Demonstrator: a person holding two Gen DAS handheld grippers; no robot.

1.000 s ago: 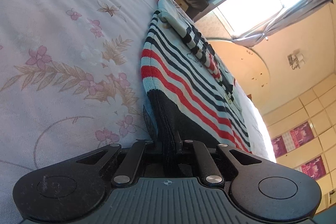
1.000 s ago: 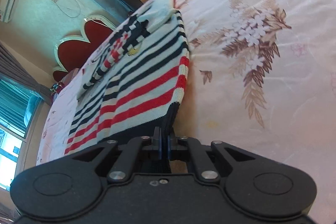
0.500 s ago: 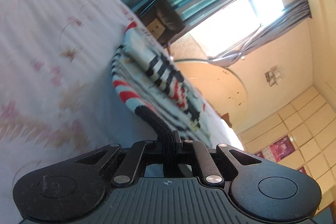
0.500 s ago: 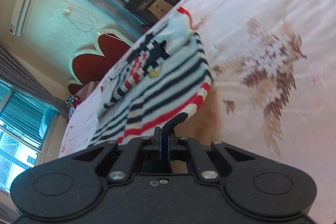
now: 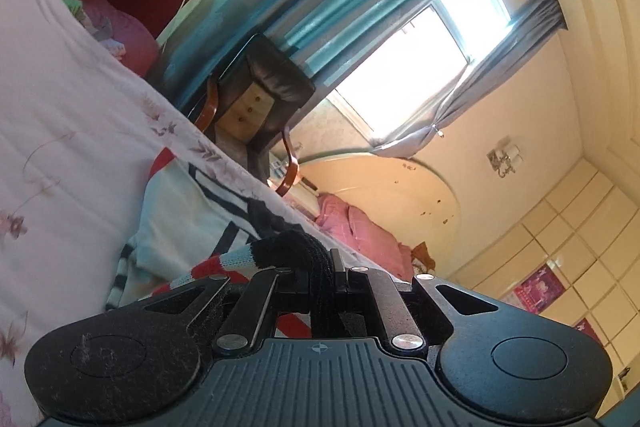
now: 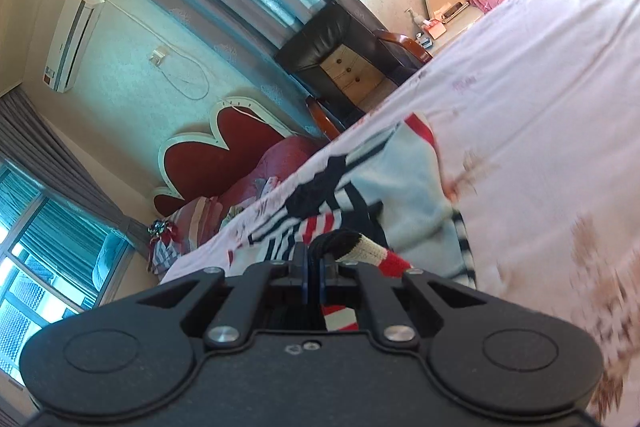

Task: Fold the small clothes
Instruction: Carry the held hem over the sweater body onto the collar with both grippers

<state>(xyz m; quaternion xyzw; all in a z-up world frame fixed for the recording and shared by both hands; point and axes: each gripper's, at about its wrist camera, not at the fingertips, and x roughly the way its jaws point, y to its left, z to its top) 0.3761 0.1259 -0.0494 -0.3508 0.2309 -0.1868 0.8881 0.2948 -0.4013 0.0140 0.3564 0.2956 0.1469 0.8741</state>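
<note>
A small striped knit sweater (image 5: 180, 211), pale blue with red and dark stripes and a black hem, lies on the floral bed sheet (image 5: 60, 131). My left gripper (image 5: 322, 279) is shut on the black hem at one bottom corner and holds it up over the garment. My right gripper (image 6: 314, 267) is shut on the hem at the other bottom corner of the sweater (image 6: 400, 187). The lifted bottom part curls forward over the upper body of the sweater. The part under the grippers is hidden.
The bed sheet (image 6: 540, 107) stretches wide to the side. A dark chair (image 5: 260, 95) stands past the bed's far edge (image 6: 340, 55). A red headboard (image 6: 224, 159) and pillows (image 5: 360, 231) lie at the bed ends. Curtains and windows are behind.
Both grippers have lifted the sweater's bottom hem off the bed and carried it forward toward the neckline, so the striped body now folds over itself.
</note>
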